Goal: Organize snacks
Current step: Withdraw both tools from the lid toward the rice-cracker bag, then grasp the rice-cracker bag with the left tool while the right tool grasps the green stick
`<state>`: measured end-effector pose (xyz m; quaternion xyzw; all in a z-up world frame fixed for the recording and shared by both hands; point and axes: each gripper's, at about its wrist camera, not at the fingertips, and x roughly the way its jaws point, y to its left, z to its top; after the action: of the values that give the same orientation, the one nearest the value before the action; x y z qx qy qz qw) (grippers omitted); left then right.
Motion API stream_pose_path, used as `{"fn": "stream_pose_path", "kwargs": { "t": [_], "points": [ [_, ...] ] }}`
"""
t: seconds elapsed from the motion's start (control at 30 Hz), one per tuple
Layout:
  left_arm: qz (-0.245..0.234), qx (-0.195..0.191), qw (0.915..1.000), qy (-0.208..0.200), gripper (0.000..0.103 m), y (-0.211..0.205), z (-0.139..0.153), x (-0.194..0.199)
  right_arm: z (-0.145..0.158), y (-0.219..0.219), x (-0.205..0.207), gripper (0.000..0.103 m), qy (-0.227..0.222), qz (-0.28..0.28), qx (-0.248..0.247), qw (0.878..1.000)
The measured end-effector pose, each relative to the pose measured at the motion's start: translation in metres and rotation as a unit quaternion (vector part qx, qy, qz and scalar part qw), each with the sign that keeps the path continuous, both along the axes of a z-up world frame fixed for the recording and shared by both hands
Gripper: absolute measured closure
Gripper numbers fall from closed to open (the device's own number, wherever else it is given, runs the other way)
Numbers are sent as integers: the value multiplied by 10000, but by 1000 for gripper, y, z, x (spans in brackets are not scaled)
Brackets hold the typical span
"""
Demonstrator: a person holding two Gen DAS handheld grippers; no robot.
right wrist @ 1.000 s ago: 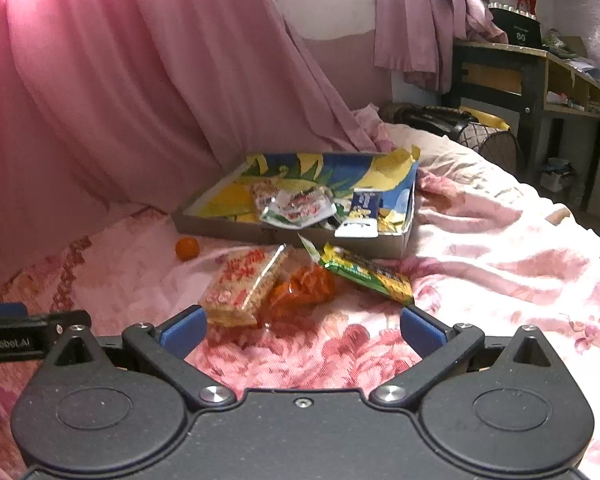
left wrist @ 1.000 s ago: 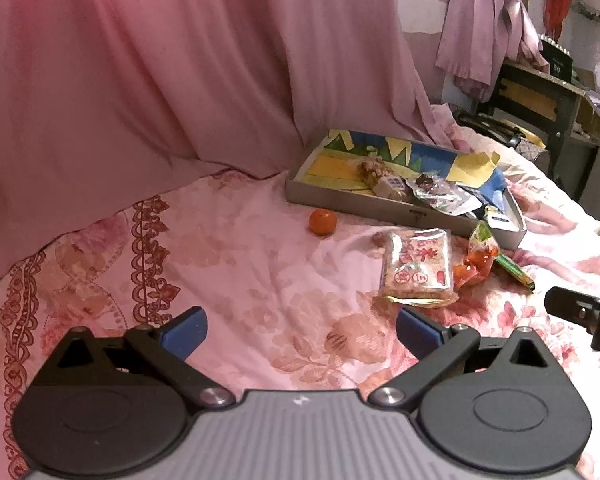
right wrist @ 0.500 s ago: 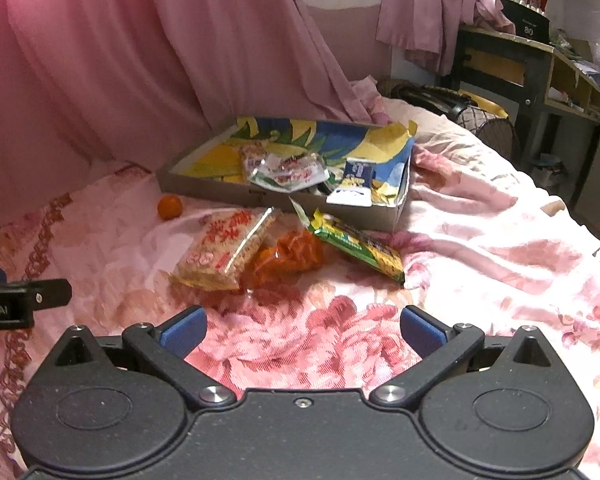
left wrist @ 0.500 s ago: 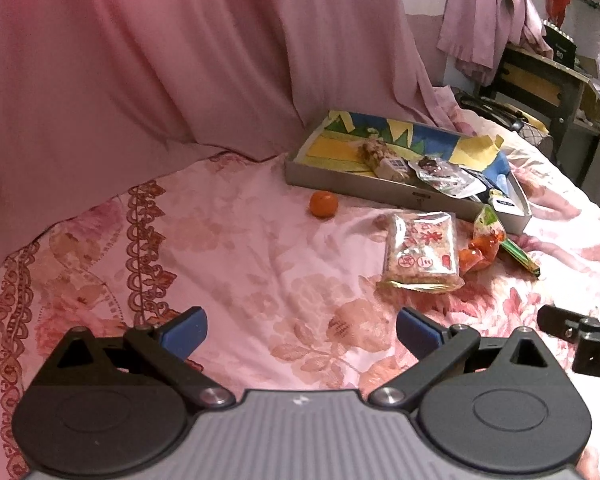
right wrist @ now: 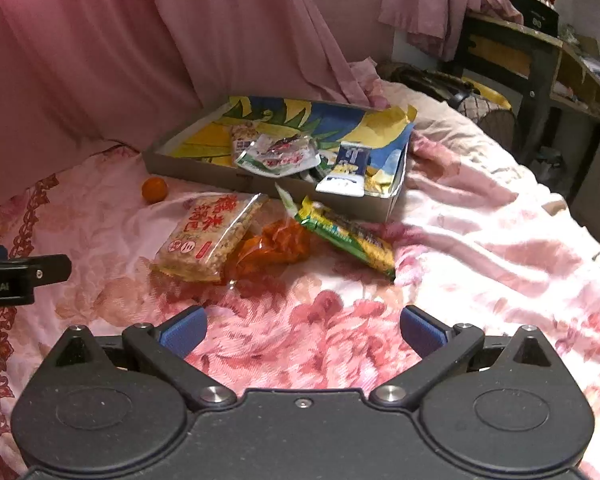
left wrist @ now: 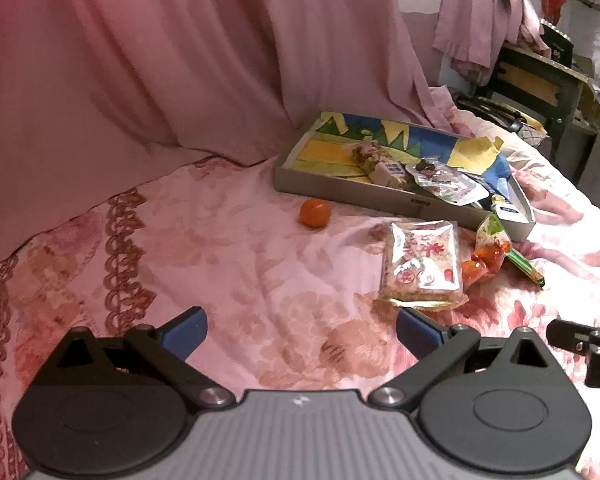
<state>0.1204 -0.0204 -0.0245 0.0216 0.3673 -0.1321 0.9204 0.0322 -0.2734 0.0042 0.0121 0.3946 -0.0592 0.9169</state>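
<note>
The right tool point(left wrist: 588, 344) was cut off at the frame edge; the orange bag point(left wrist: 486, 258) lay half hidden behind the cracker pack point(left wrist: 420, 264).

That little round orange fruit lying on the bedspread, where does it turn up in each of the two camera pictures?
Left wrist view: the orange fruit lies just above centre, on the bedspread in front of the tray's near wall.
Right wrist view: the orange fruit sits left of centre, near the tray's left corner.
Shared landmark: the cardboard tray with the yellow and blue lining, right behind the fruit in both.
</note>
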Motion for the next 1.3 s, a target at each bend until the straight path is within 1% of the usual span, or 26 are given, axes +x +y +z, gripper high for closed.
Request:
{"fn": "stream_pose_path", "kwargs": {
  "t": [0.13,0.2,0.33,0.47,0.53,0.63,0.73,0.9,1.07,1.3],
  "points": [
    [-114,242,9995,-152,0,-9,-4,4,4,-1,9,1,-22,208,-324,9993],
    [-163,263,9994,-184,0,-11,-5,7,5,-1,14,1,-59,401,-557,9976],
    [-233,122,9995,-193,0,-15,-7,13,7,-8,22,1,-261,586,-1085,9920],
    [-237,-107,9995,-199,0,-22,-10,24,1,-19,30,1,-395,761,-1530,9845],
    [-217,-274,9992,-189,0,-25,-11,30,-4,-24,34,1,-458,760,-1610,9830],
    [-258,-542,9980,-183,0,-31,-15,40,-11,-29,44,1,-357,721,-1644,9831],
    [-329,-672,9971,-103,0,-38,-22,50,-18,-27,52,1,-280,791,-1691,9820],
    [-484,-733,9961,13,0,-50,-34,61,-31,-22,59,1,-200,1006,-1984,9747],
    [-821,-632,9946,-51,0,-63,-40,65,-42,-20,68,1,-61,1167,-2075,9712],
    [-1183,-595,9912,-70,0,-82,-48,71,-58,-10,75,1,21,1413,-2514,9575]
  ]
}}
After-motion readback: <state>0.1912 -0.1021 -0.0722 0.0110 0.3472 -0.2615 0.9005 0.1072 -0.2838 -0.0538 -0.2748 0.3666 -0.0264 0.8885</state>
